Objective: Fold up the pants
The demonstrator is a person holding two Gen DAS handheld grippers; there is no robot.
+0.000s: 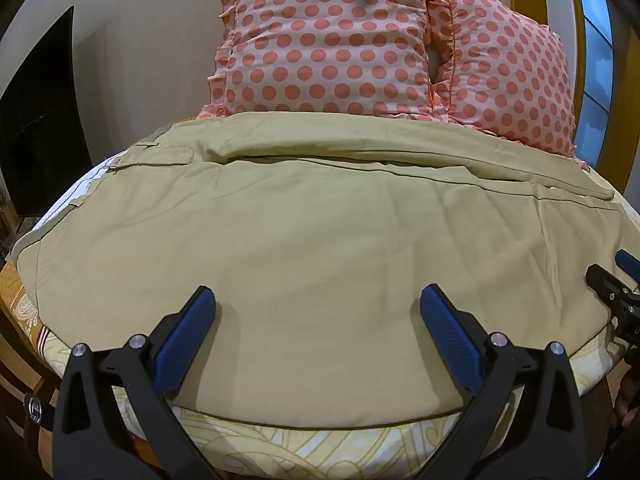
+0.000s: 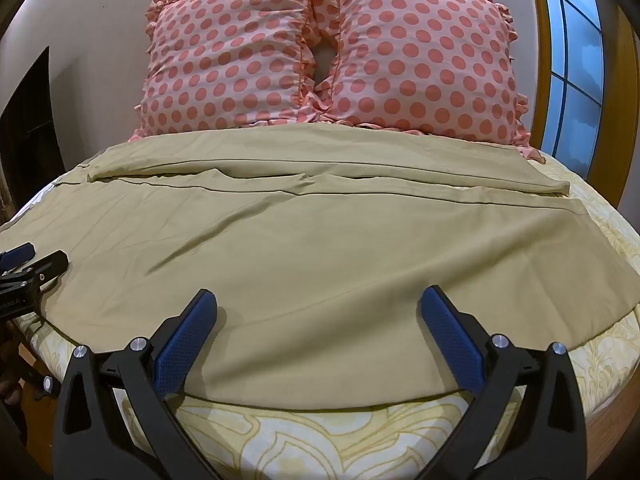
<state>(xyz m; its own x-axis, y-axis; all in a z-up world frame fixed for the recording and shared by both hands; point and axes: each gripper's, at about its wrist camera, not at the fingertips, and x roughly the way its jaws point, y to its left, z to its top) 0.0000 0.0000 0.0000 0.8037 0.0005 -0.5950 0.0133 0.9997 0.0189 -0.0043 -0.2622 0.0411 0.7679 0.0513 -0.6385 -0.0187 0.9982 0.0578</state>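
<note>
Nearest the cameras, the left gripper [image 1: 318, 300] and the right gripper [image 2: 319, 300] both hover over the near edge of the khaki pants [image 1: 320, 248], jaws spread wide and holding nothing. The pants lie flat across the bed [image 2: 320, 440], on its yellow patterned sheet, with 1 leg lying just beyond the other. Beyond the pants, 2 pink polka-dot pillows [image 2: 332, 48] stand side by side against the wall.
</note>
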